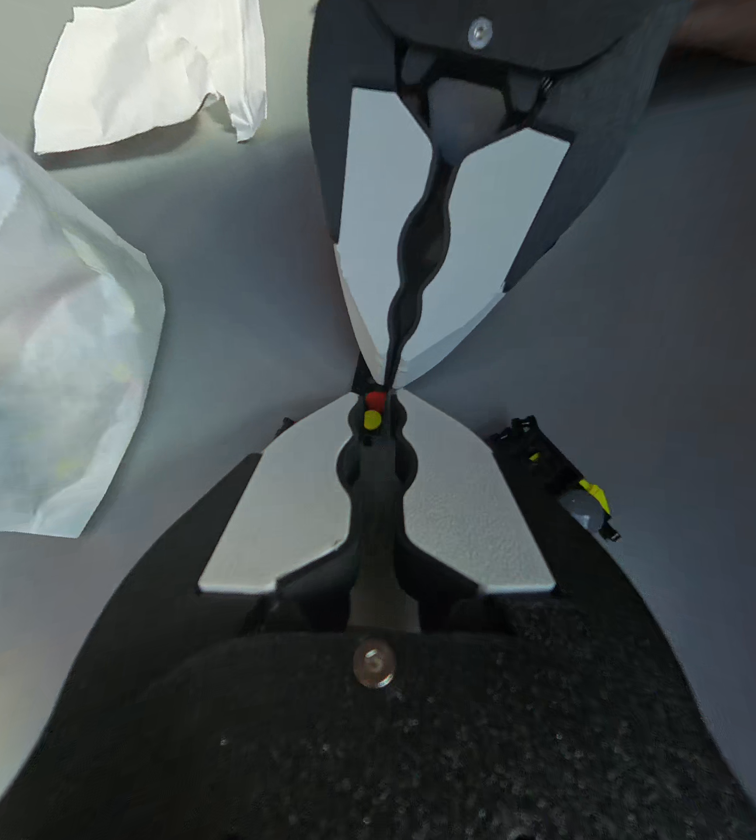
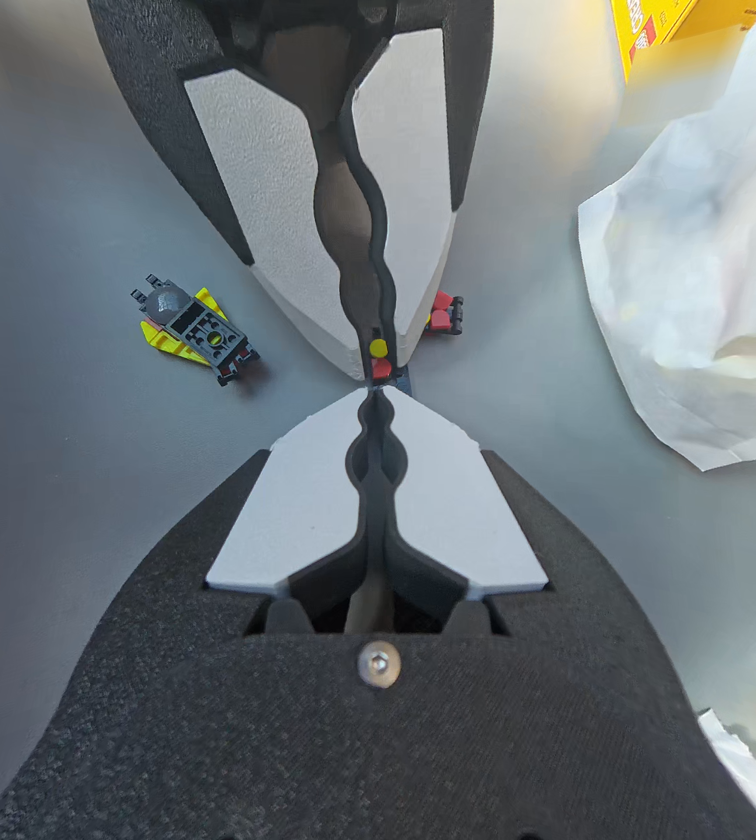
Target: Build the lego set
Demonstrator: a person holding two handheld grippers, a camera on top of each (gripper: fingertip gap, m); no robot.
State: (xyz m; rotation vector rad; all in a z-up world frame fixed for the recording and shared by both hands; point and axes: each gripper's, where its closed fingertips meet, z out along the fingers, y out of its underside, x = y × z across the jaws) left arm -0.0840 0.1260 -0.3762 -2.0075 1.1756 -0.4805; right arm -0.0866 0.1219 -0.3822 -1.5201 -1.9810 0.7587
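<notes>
Joining step, by my read: left gripper (image 1: 373, 420) clamps a small black sub-assy w/ yellow stud (image 1: 372, 419) & red piece (image 1: 375, 400) at frame centre. Right gripper (image 2: 373, 392) is closed tip-to-tip against it; can't tell if it holds anything. Next: press straight, aligned.

Right view: black/yellow lego sub-build (image 2: 194, 329) mid-left, red bricks (image 2: 444, 313) right of centre, white parts bag (image 2: 707, 282) right edge. Nothing blocks.

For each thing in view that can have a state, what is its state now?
left gripper: shut on small lego piece, tip to tip with right gripper.
right gripper: closed, tips at the same piece.
black and yellow lego assembly: partly built, lying loose on the table.
white paper bag: crumpled, lying on the table.
yellow box: cannot tell if open.
</notes>
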